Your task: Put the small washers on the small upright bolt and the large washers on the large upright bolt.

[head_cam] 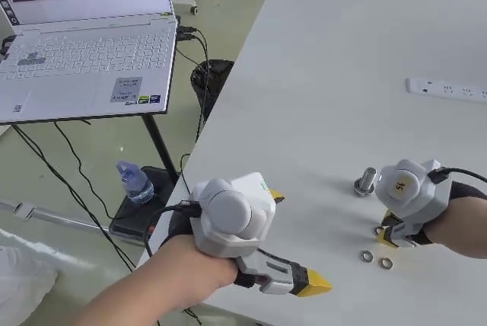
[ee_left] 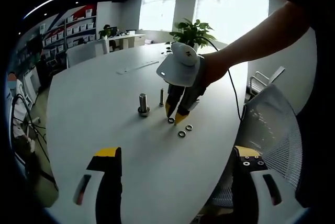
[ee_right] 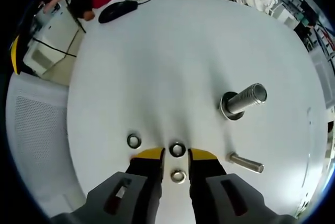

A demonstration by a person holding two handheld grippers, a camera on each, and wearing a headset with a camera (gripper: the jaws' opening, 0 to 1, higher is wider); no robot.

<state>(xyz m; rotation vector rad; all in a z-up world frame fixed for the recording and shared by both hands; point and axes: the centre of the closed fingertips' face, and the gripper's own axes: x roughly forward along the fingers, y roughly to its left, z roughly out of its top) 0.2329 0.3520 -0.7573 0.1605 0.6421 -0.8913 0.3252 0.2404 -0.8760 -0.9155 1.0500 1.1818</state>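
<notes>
R gripper (ee_right: 176, 155) open, jaws straddling a washer (ee_right: 178, 175) flat on table (ee_right: 157, 67); 2nd washer (ee_right: 177, 149) just past tips. Ahead-right: large bolt (ee_right: 243, 101); close right: small bolt (ee_right: 246, 163). L gripper (ee_left: 176, 152) open, idle. Risk: washer skids on closing, tips knock 2nd; sizes unclear, so wrong bolt poss.

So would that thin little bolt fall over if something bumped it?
Probably: the small bolt stands tall and thin on a narrow base, so a nudge could tip it. Once down, its round shaft would likely roll. It looks metal, so stiff.

Washers (ee_right: 177, 149) flat (bolts (ee_right: 242, 101) upright)
</notes>
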